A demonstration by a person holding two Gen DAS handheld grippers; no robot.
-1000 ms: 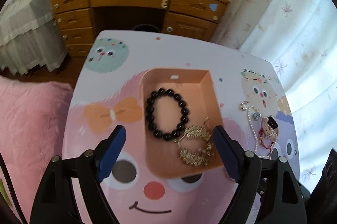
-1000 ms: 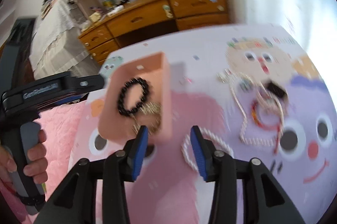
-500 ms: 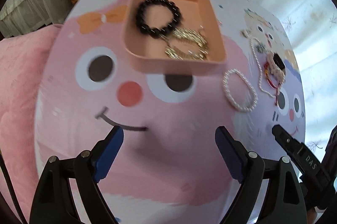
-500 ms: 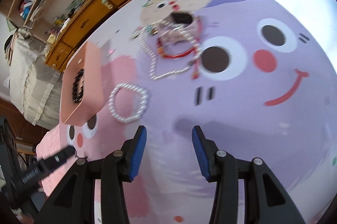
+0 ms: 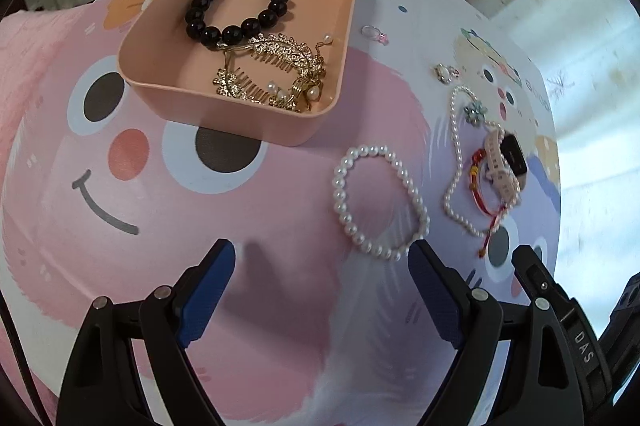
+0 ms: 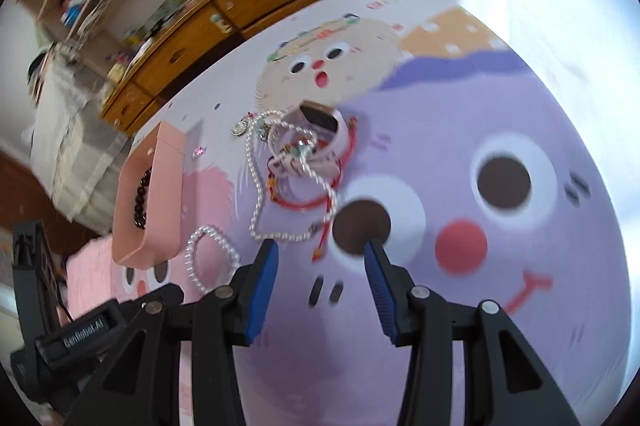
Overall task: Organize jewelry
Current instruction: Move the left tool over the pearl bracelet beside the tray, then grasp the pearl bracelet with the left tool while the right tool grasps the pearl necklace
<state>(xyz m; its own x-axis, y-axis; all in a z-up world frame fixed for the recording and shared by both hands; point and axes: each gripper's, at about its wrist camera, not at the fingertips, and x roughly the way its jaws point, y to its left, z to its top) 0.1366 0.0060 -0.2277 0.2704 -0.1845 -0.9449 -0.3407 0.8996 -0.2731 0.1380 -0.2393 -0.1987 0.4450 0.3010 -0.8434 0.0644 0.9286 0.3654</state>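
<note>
A pink tray (image 5: 224, 101) on the cartoon-print table holds a black bead bracelet (image 5: 232, 33) and a gold hair comb (image 5: 276, 65). A white pearl bracelet (image 5: 339, 185) lies on the table, just ahead of the right finger of my left gripper (image 5: 320, 250). The left jaws stand wide and are closing, with nothing between them. Farther right a pearl necklace (image 5: 454, 161), a watch (image 5: 506, 161) and a red cord bracelet (image 5: 478, 177) lie tangled. My right gripper (image 6: 322, 250) hovers open and empty, just short of that pile: necklace (image 6: 256, 185), watch (image 6: 320, 129).
A small ring (image 5: 374, 33) and a pendant (image 5: 444, 71) lie loose beyond the tray. The tray (image 6: 160, 193) and the pearl bracelet (image 6: 196, 242) sit left of my right gripper. A wooden desk (image 6: 192, 41) stands behind the table and white curtains hang on the right.
My left gripper has pulled back from over the tray toward the table's near side and now sits lower, by the pearl bracelet. My right gripper has swung right, from the tray to the tangled pile.
</note>
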